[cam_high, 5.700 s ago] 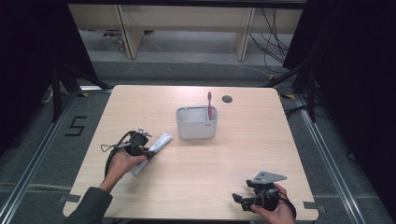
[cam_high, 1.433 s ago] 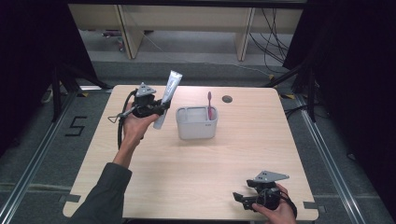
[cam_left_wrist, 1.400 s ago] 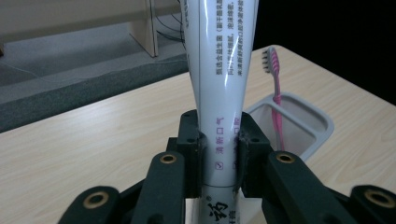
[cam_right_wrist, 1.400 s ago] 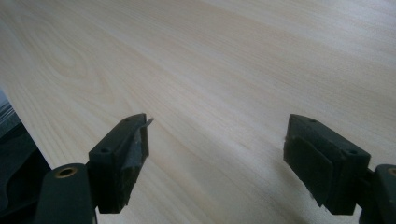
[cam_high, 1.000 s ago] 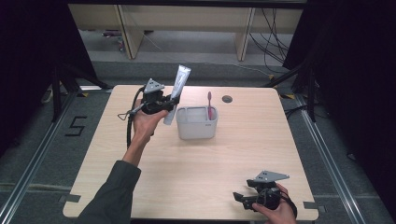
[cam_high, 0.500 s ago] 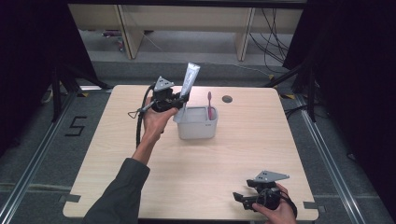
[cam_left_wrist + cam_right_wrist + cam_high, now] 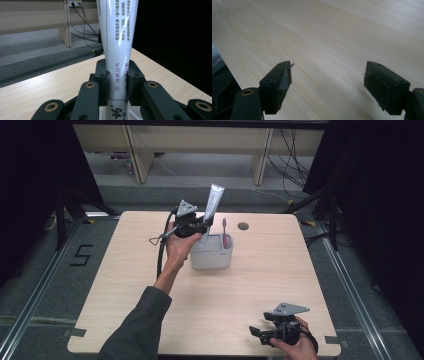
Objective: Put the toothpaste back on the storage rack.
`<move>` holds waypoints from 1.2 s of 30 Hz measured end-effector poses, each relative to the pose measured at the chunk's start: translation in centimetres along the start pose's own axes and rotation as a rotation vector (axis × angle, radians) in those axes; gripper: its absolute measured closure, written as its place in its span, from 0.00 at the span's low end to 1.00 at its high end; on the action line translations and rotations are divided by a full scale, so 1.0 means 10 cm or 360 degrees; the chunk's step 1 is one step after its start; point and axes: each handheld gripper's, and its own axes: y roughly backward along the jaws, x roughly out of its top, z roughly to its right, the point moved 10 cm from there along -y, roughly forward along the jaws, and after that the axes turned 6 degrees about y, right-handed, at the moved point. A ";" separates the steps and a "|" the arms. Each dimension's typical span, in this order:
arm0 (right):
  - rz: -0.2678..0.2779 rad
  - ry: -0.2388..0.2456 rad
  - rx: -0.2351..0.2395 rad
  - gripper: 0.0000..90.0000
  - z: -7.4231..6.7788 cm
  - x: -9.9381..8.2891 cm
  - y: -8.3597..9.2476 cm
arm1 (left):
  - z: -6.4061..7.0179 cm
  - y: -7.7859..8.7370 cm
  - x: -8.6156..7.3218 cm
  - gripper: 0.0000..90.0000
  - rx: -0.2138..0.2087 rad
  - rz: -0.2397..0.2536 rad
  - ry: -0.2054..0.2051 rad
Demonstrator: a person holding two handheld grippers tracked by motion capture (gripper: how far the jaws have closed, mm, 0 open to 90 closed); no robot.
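Left gripper [image 7: 199, 226] fingers clamped on the toothpaste tube [image 7: 212, 207], upright over the grey tub [image 7: 212, 259]; pink toothbrush [image 7: 224, 232] stands inside. Right gripper [image 7: 260, 334] fingers apart, well away on the worktop [image 7: 280, 260].

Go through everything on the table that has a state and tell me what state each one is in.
toothpaste tube: upright, clamped, above the bin
left gripper: shut on the tube
right gripper: open, holding nothing, low over the table
grey bin: upright, open-topped
pink toothbrush: standing in the bin

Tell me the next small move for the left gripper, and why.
Probably lower the tube straight down. The left gripper grips it upright, lower end at the rim of the grey holder, beside the pink toothbrush, so sinking it seats it.
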 end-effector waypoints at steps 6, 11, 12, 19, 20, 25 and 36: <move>0.0000 0.0007 -0.0017 0.26 0.01 0.00 0.00 | 0.03 -0.08 -0.02 0.83 -0.0014 0.0021 -0.0005; 0.0003 -0.0001 -0.0015 0.26 0.00 0.00 0.01 | 0.04 -0.17 -0.07 0.83 -0.0022 0.0017 0.0012; 0.0002 -0.0001 -0.0012 0.26 0.00 0.00 0.01 | 0.04 -0.19 -0.08 0.83 -0.0019 0.0020 0.0012; 0.0005 0.0012 -0.0009 0.26 -0.01 0.00 0.00 | 0.04 -0.27 -0.16 0.83 -0.0016 0.0001 0.0018; 0.0004 0.0014 -0.0008 0.26 -0.01 0.01 0.00 | 0.04 -0.28 -0.17 0.83 -0.0011 0.0004 0.0018; 0.0004 0.0013 -0.0007 0.26 -0.01 0.00 0.00 | 0.03 -0.29 -0.19 0.83 -0.0001 0.0002 0.0021; 0.0004 -0.0016 0.0010 0.26 -0.03 0.00 0.00 | -0.02 -0.30 -0.21 0.82 0.0024 0.0024 0.0033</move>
